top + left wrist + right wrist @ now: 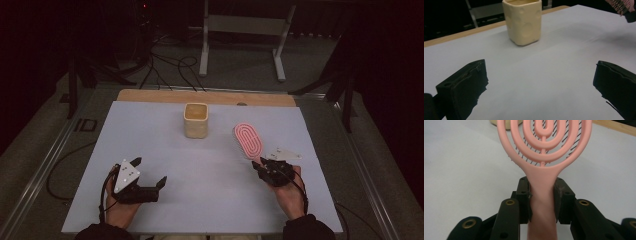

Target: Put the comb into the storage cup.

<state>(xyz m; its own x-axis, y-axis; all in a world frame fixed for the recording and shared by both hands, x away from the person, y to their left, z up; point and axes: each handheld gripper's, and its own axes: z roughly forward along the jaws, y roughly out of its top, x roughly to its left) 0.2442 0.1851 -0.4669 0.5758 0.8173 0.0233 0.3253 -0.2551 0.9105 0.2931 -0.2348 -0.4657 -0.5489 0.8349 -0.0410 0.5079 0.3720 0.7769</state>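
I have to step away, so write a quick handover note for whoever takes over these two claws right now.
Right claw: shut on the handle of the pink hairbrush, its head pointing toward the far edge.
Left claw: open, holding nothing, low over the white table at its near left.
Cream cup: upright, far centre, apart from the brush.
Done: brush gripped.
Left: probably placing it in the cup; judge that yourself.

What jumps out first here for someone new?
The pink hairbrush, clamped by its handle in the right gripper at the table's right side. Next, the cream cup standing alone toward the far middle of the grey table. The left gripper is open near the front left, holding nothing.
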